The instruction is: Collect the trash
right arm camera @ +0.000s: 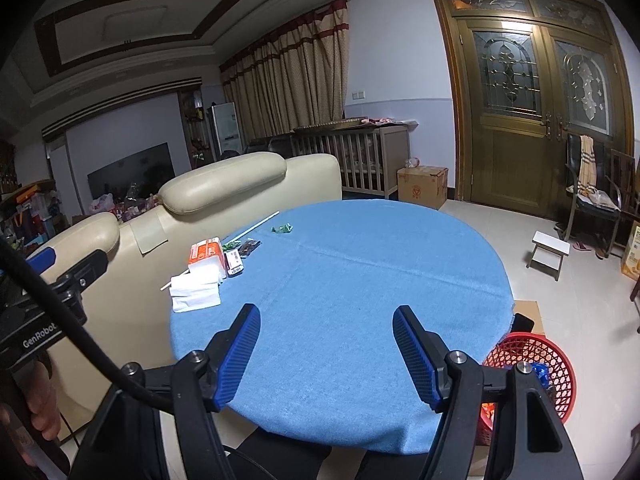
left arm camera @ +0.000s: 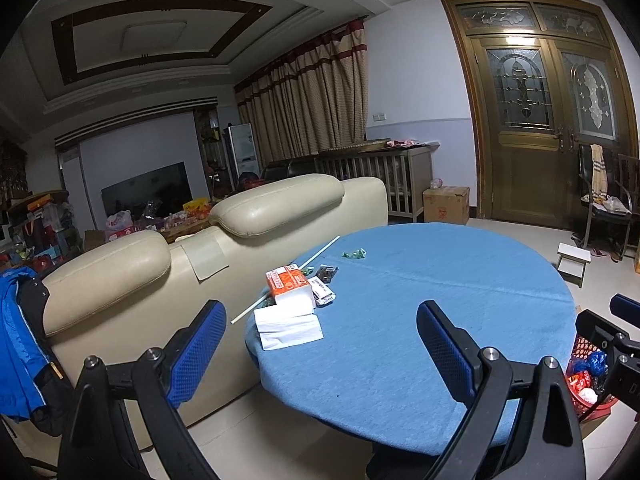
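A round table with a blue cloth [left arm camera: 440,320] [right arm camera: 360,280] carries trash along its left side: a white tissue stack [left arm camera: 288,326] [right arm camera: 195,293], an orange-and-white tissue pack [left arm camera: 289,285] [right arm camera: 206,257], a long white straw [left arm camera: 286,278] [right arm camera: 256,226], a green wrapper [left arm camera: 354,254] [right arm camera: 282,228] and dark wrappers [left arm camera: 326,274] [right arm camera: 248,247]. My left gripper [left arm camera: 320,336] is open and empty above the table's near left edge. My right gripper [right arm camera: 326,336] is open and empty over the near edge. A red mesh bin [right arm camera: 532,364] [left arm camera: 588,376] with trash stands on the floor at the right.
A cream leather sofa [left arm camera: 200,264] [right arm camera: 224,188] backs against the table's left side. A small white stool [right arm camera: 550,246], a cardboard box [right arm camera: 422,186], a crib and a chair stand toward the wooden doors. A blue jacket [left arm camera: 18,340] hangs at far left.
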Action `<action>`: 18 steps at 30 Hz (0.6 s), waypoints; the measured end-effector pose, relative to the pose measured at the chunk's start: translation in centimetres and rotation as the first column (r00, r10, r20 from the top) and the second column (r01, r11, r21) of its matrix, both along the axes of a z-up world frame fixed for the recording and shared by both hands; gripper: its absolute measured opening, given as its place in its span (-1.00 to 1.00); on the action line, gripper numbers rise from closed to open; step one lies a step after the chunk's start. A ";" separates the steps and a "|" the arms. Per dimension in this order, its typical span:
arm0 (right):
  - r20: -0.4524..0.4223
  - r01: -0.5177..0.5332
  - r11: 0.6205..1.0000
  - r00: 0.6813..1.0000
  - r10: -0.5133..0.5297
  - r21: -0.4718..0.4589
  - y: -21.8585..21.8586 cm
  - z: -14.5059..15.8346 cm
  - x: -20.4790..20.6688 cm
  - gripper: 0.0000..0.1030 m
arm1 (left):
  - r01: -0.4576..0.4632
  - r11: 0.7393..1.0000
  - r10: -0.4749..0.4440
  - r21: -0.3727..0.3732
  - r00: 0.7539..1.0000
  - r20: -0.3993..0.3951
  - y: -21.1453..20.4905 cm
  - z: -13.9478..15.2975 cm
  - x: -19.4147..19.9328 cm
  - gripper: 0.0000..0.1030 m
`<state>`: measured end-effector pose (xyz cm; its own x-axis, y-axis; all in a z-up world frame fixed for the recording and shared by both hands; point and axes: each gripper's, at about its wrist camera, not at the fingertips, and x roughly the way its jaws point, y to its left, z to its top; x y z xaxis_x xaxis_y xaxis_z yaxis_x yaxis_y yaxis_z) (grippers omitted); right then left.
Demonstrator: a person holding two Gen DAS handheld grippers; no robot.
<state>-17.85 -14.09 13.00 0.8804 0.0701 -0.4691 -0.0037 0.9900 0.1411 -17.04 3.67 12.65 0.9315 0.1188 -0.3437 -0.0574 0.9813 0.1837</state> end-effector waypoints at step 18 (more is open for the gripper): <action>0.000 0.024 0.999 1.000 -0.024 -0.021 0.1 0.1 -0.3 0.40 | 0.000 1.000 0.000 -0.001 1.000 -0.023 0.3 -0.4 -0.1 0.87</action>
